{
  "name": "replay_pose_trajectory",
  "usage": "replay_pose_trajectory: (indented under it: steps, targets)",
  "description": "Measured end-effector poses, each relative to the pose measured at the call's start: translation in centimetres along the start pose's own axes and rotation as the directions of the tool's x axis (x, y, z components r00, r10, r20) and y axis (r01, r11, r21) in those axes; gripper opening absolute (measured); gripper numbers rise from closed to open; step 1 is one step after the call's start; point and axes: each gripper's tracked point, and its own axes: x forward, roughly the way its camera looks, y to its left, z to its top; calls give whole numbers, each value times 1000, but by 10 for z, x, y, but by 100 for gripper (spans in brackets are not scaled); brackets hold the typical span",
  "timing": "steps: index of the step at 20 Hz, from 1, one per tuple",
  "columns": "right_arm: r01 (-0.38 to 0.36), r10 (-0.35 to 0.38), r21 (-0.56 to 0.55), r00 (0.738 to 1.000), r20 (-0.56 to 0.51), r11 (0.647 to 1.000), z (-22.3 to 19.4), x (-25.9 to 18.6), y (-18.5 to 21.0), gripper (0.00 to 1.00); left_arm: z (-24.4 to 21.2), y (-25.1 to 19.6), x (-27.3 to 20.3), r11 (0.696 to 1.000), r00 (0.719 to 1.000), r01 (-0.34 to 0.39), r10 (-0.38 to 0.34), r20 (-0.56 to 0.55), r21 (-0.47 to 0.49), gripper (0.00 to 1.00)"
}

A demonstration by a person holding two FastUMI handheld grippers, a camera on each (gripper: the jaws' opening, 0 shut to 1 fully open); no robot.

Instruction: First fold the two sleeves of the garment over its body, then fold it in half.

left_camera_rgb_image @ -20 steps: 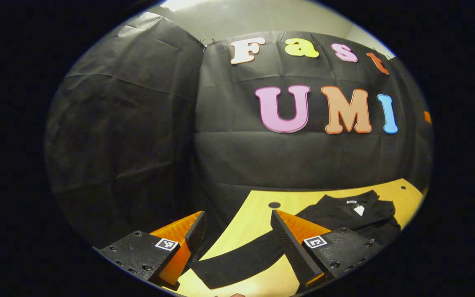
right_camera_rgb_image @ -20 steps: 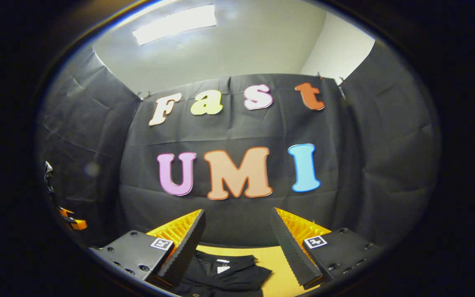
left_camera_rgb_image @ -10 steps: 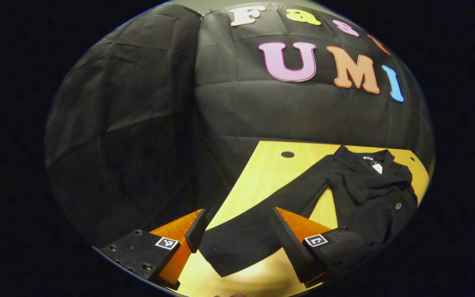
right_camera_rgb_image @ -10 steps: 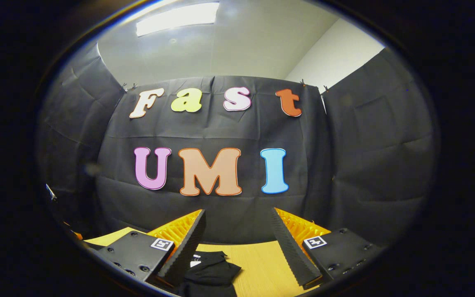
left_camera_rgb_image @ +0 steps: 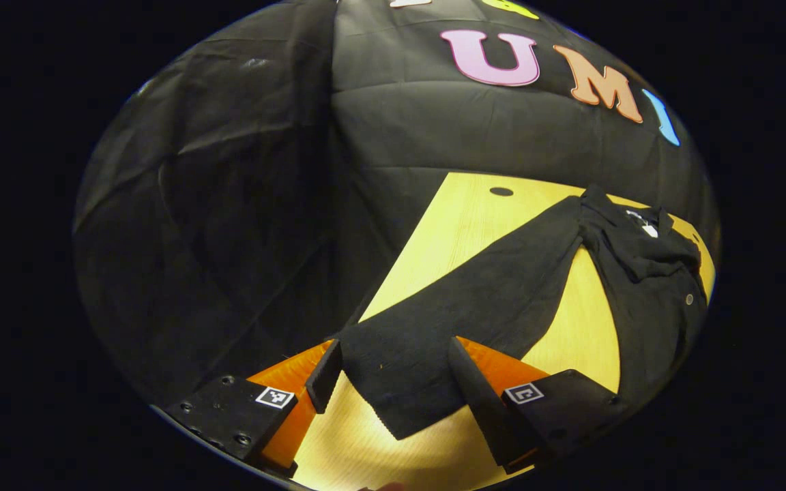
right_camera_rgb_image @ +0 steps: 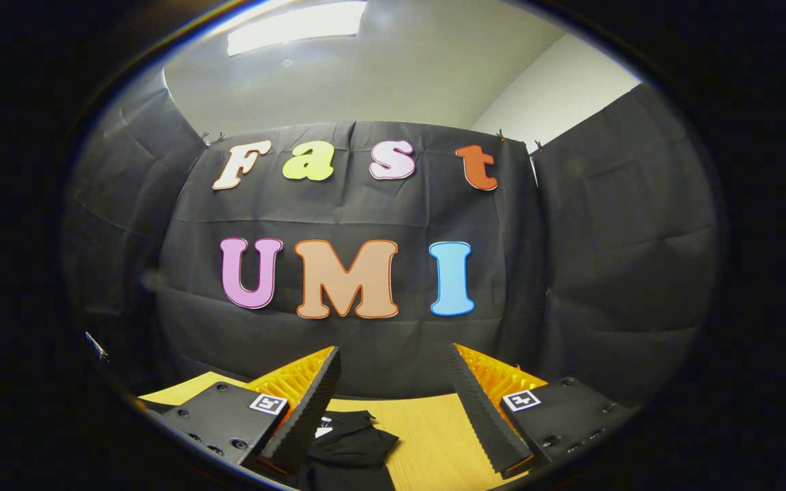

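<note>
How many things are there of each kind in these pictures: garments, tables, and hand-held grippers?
Garment: 1
Table: 1
Hand-held grippers: 2, the left hand-held gripper and the right hand-held gripper
Total: 4

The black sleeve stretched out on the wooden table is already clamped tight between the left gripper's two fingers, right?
Not clamped. In the left gripper view the left gripper is open, its fingers spread on either side of the sleeve end, not pressing it. The sleeve does lie stretched out on the wooden table.
</note>
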Motion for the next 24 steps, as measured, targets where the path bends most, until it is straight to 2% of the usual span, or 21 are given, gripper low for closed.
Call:
replay_pose_trajectory:
  steps: [1, 3, 4, 5, 9, 10, 11, 14, 17, 20, 24]
  targets:
    - [0, 0, -5, 1000, -2, 1000, 0, -1, 1, 98, -10, -3, 2, 1000, 999, 13, -13, -34, 1, 96]
    - [-3, 3, -12, 1000, -7, 1000, 1, -2, 4, 98, -3, -7, 6, 999, 999, 32, -32, 4, -15, 100]
    - [-3, 3, -14, 1000, -11, 1000, 1, -2, 4, 100, -7, -10, 7, 999, 999, 45, -45, -15, -30, 89]
    - [-5, 5, -16, 1000, -14, 1000, 0, -1, 5, 98, -5, -13, 5, 997, 999, 53, -53, -4, -49, 91]
    - [-8, 8, -21, 1000, -22, 1000, 0, -1, 8, 98, -4, -21, 3, 996, 996, 89, -89, -12, -30, 81]
    - [-7, 6, -23, 1000, -19, 1000, 0, 0, 8, 98, -5, -25, 3, 994, 994, 105, -106, -19, -15, 63]
    - [-4, 4, -24, 1000, -14, 1000, 1, -1, 6, 98, -2, -31, 3, 993, 992, 121, -121, -19, -19, 60]
    - [2, -2, -18, 1000, -11, 1000, 3, -4, 2, 99, 3, -32, 5, 995, 996, 91, -92, -14, -50, 6]
    - [12, -12, -19, 1000, -13, 1000, 4, -9, -9, 99, 11, -44, -9, 987, 991, 127, -130, -27, -101, 0]
    - [25, -25, -16, 1000, -6, 1000, 7, -13, -23, 99, 52, -50, -18, 988, 991, 128, -124, 58, -80, 0]
    - [29, -29, -4, 1000, -12, 1000, 5, -16, -38, 98, 122, -85, -42, 979, 968, 194, -182, 172, -58, 0]
